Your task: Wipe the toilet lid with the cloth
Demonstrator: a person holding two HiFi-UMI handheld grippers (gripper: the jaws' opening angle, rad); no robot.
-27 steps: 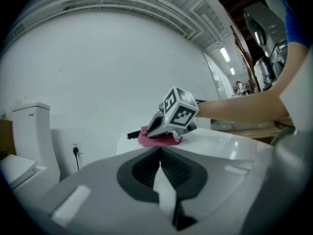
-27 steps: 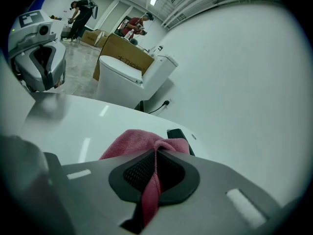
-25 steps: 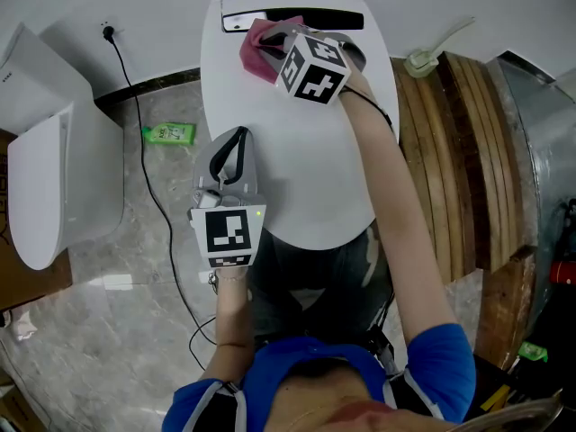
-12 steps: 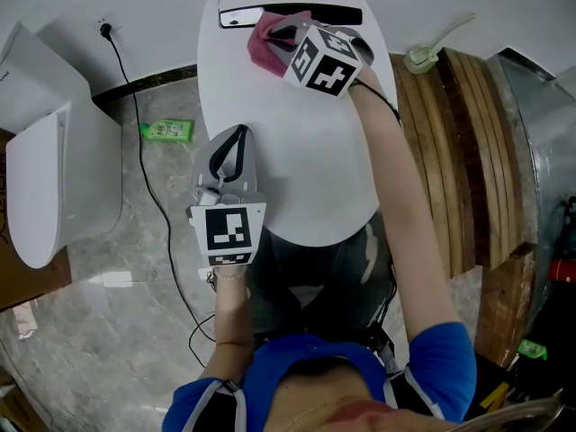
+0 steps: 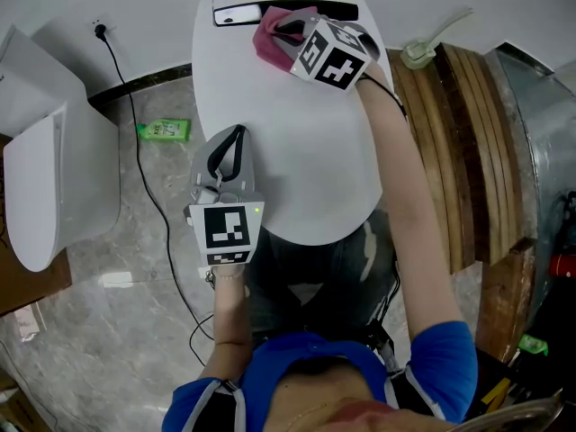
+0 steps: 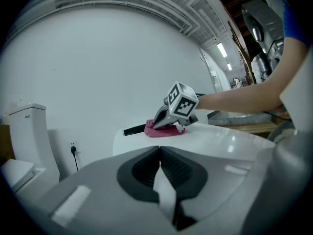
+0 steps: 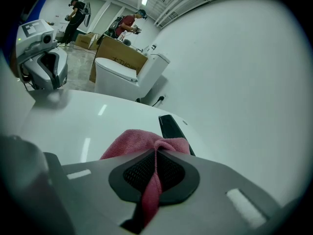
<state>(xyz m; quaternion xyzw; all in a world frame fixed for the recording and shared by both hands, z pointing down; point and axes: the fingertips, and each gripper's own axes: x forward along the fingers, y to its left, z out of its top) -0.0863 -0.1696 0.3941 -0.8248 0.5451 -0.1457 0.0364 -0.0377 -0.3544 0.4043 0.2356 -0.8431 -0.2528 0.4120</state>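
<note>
The white toilet lid (image 5: 297,142) fills the middle of the head view. A pink cloth (image 5: 272,32) lies pressed on the lid's far end, beside the black hinge strip (image 5: 335,12). My right gripper (image 5: 286,31) is shut on the cloth (image 7: 142,146), which bunches out ahead of the jaws. The lid (image 7: 83,116) stretches away to the left in the right gripper view. My left gripper (image 5: 231,144) rests on the lid's near left edge, shut with nothing in it. From the left gripper view I see the cloth (image 6: 164,130) and the right gripper (image 6: 168,121) across the lid (image 6: 220,138).
A second white toilet (image 5: 49,178) stands at the left. A black cable (image 5: 148,187) and a green packet (image 5: 165,131) lie on the marble floor. Wooden slats (image 5: 459,160) run along the right of the toilet. People stand far off in the right gripper view.
My right gripper has slid the pink cloth a little farther and to the right along the lid's far end. The left gripper has stayed put.
</note>
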